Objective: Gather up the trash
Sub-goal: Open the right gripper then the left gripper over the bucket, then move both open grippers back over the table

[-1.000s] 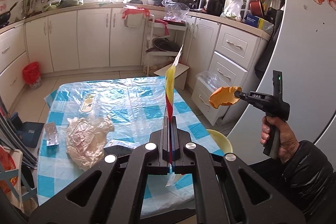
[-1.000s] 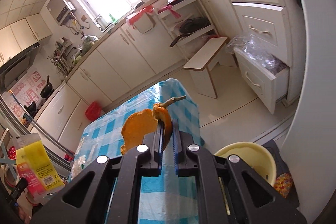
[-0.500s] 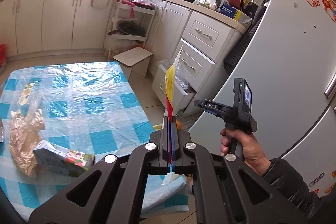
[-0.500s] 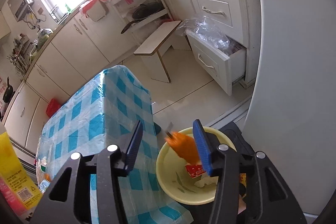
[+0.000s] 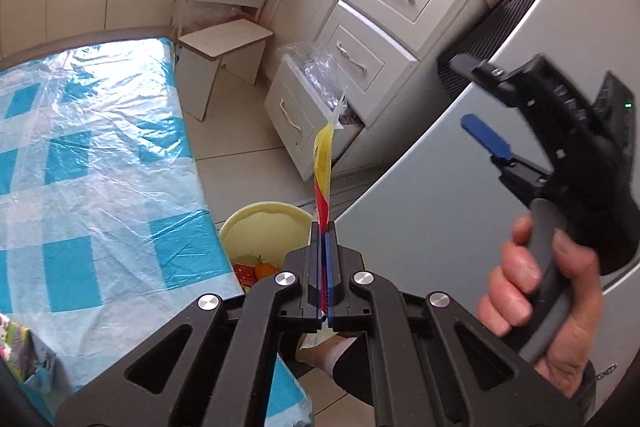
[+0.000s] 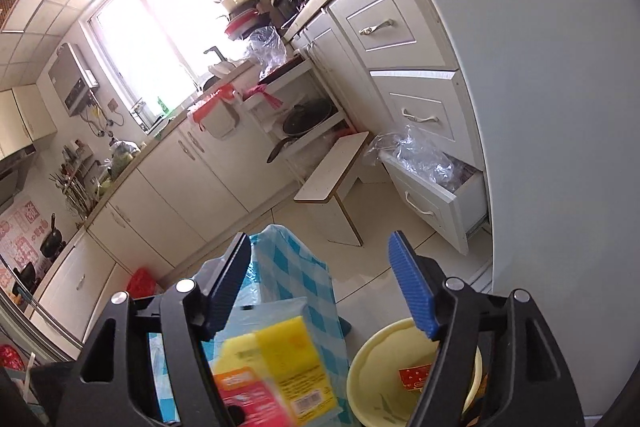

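We note the changes first. The orange peel (image 5: 265, 270), clamped in the right gripper (image 6: 320, 283) a second ago, now lies in the yellow basin (image 5: 256, 223) on the floor beside the table (image 5: 100, 187), next to a red scrap. The right gripper's jaws have just been opening; they stand wide apart with nothing between them. The left wrist view has swung from the table top toward the basin and the white cabinet drawers (image 5: 360, 67).

The yellow-and-red wrapper (image 5: 323, 171) remains pinched edge-on in the left gripper (image 5: 323, 227). Its long axis runs straight out from the fingertips, its clear sealed end pointing away toward the open bottom drawer. In the left wrist view it stands over the basin's far rim. In the right wrist view the same wrapper (image 6: 276, 371) shows blurred, low in the frame, in front of the table's checked cloth.

The left gripper's jaws are clenched flat on the wrapper. The right gripper (image 5: 480, 107), released, is held by a hand (image 5: 540, 307) in front of the refrigerator (image 5: 440, 207), above and beside the basin (image 6: 380, 367).
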The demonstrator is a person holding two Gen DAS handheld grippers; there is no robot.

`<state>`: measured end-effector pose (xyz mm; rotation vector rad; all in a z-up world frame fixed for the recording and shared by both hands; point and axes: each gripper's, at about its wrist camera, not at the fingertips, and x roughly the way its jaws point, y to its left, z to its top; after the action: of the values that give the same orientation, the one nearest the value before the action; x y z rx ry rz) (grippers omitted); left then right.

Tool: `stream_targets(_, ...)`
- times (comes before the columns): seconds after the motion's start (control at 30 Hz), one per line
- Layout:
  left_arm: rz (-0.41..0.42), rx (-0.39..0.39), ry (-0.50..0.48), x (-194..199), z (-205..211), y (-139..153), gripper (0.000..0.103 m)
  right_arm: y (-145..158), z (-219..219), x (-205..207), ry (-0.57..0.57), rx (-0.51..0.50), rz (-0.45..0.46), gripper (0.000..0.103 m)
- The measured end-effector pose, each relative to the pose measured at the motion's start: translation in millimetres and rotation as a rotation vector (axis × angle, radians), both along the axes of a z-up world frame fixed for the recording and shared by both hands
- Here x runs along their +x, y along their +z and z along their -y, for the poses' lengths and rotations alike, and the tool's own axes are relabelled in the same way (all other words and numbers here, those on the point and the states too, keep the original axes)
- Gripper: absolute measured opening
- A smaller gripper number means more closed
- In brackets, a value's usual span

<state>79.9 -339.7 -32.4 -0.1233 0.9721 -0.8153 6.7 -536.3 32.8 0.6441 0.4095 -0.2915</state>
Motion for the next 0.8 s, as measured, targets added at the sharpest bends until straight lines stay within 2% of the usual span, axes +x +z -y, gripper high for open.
stream_targets(0.07, -0.03, 0.035, 0.002, 9.1, 18.4, -17.5, 0.003, -0.6, 3.7, 0.3, -0.007, 0.017, 0.008, 0.069)
stream_targets(0.13, -0.071, 0.055, 0.002, 18.2, 32.4, -33.1, 0.014, -2.4, 6.0, 2.2, -0.006, 0.036, 0.008, 0.069)
stream_targets(0.17, -0.086, 0.06, 0.002, 20.5, 36.8, -37.6, 0.023, -3.1, 6.1, 3.1, -0.007, 0.041, 0.007, 0.069)
stream_targets(0.33, -0.087, 0.054, 0.002, 22.1, 38.1, -40.7, 0.04, -4.0, 4.8, 9.2, 0.0, 0.054, 0.004, 0.069)
stream_targets(0.5, -0.058, 0.04, 0.033, 13.3, 6.8, -22.3, 0.052, -4.4, -3.5, 15.8, 0.012, 0.055, -0.003, 0.072)
stream_targets(0.63, -0.002, 0.043, 0.076, -5.7, -35.4, -5.1, 0.065, -7.6, -12.1, 23.8, 0.029, 0.058, -0.022, 0.073)
stream_targets(0.8, 0.045, 0.053, 0.152, -21.3, -97.2, 12.1, 0.071, -9.6, -31.3, 36.3, 0.067, 0.036, -0.044, 0.074)
